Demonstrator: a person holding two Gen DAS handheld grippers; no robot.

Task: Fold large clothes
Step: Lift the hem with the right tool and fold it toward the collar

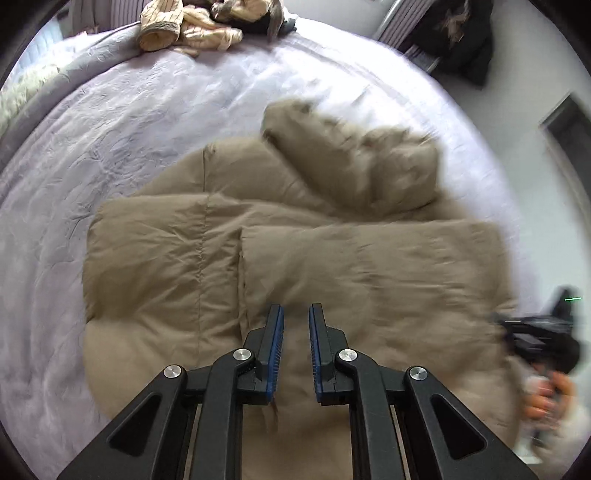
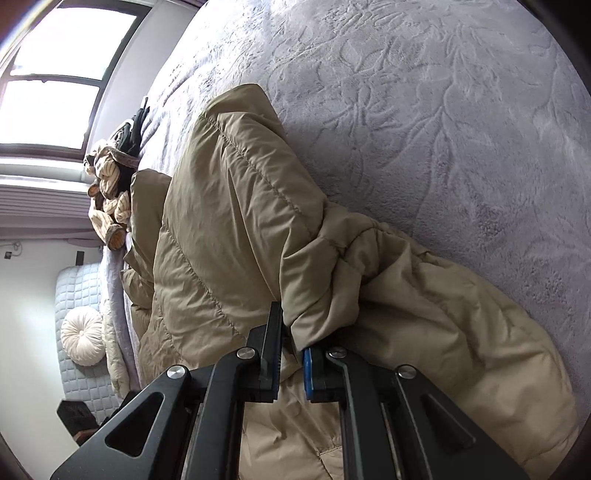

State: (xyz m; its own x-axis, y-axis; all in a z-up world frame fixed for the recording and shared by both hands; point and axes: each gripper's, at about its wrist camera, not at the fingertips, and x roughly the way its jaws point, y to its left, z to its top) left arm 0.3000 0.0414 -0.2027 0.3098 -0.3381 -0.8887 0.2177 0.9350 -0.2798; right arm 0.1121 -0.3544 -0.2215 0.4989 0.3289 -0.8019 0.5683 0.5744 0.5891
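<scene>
A tan puffer jacket (image 1: 332, 266) lies spread on a lavender bedspread (image 1: 110, 129), its hood (image 1: 354, 162) bunched at the far end. My left gripper (image 1: 296, 314) hovers over the jacket's middle. Its blue pads stand almost together, and I see no fabric bunched between them. In the right wrist view the same jacket (image 2: 229, 240) lies along the bedspread (image 2: 443, 129). My right gripper (image 2: 293, 332) is shut on a gathered sleeve end (image 2: 325, 288), which covers the tip of one finger. At the right edge of the left wrist view a person's hand (image 1: 550, 398) holds that gripper, blurred.
A heap of cream striped clothes (image 1: 184, 29) (image 2: 107, 192) lies at the bed's far end. A dark garment (image 1: 461, 40) hangs beyond the bed. A round cream cushion (image 2: 81, 341) rests on a quilted surface near a window (image 2: 55, 74).
</scene>
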